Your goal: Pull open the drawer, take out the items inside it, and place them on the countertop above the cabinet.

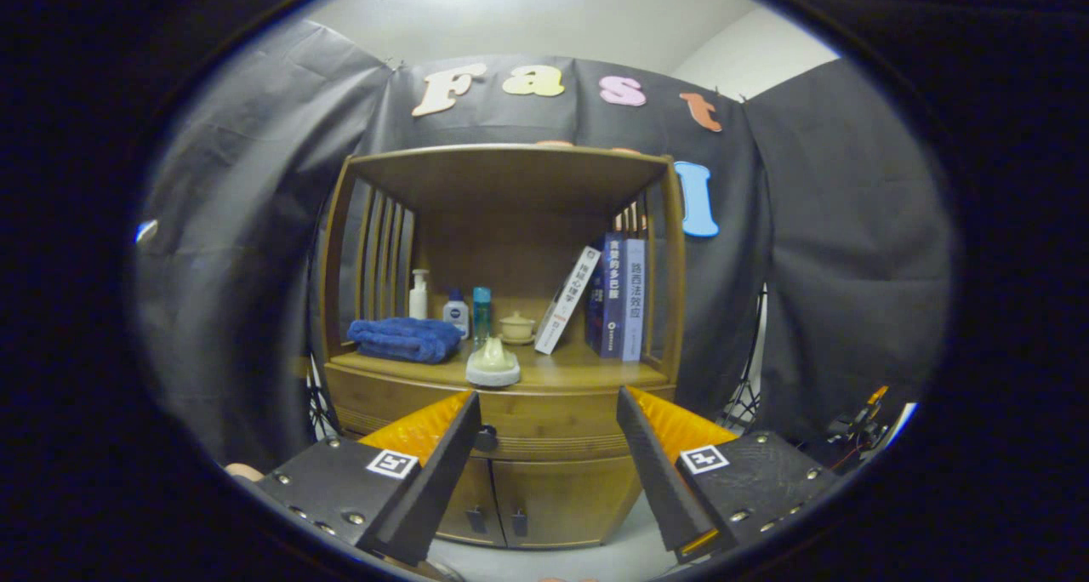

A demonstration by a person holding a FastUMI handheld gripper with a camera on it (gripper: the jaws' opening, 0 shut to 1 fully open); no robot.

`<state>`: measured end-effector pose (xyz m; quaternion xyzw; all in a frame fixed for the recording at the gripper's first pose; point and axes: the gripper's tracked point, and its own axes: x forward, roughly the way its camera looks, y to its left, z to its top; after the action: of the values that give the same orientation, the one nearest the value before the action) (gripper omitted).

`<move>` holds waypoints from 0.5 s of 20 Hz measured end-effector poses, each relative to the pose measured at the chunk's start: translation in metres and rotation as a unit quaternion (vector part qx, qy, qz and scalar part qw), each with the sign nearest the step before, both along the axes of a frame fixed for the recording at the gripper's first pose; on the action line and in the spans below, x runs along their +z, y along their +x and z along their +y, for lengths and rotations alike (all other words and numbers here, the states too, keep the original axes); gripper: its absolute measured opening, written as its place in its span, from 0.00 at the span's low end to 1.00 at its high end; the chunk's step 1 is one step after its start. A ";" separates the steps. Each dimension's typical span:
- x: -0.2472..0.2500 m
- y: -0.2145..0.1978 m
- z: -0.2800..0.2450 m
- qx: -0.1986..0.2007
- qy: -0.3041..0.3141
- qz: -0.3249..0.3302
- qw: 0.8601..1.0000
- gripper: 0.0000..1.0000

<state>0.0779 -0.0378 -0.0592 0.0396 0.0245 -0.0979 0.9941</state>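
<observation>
Blue towel (pixel 401 339) lying beside three bottles (pixel 456 313); small lidded pot (pixel 516 327) sitting nearby; books (pixel 614 297) leaning at right.

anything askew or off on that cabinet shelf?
One white book leans tilted against the upright books; otherwise tidy. The drawer is shut, and the gripper is open in front of it, holding nothing.

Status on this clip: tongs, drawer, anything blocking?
Tongs open, holding nothing, short of the cabinet. Drawer shut, its knob by one tong. Nothing between the tongs and the drawer front.
</observation>
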 end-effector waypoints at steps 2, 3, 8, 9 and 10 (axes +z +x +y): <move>0.010 -0.014 -0.024 -0.017 -0.007 -0.006 1.000 0.96; 0.017 -0.020 -0.039 -0.027 -0.015 -0.009 0.999 0.96; 0.054 -0.042 -0.103 -0.060 -0.039 -0.028 0.997 0.96; 0.059 -0.045 -0.113 -0.064 -0.040 -0.032 0.997 0.96; 0.065 -0.048 -0.121 -0.067 -0.039 -0.037 0.996 0.96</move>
<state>0.0300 -0.1588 0.0059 0.0061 -0.0185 -0.1635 0.9864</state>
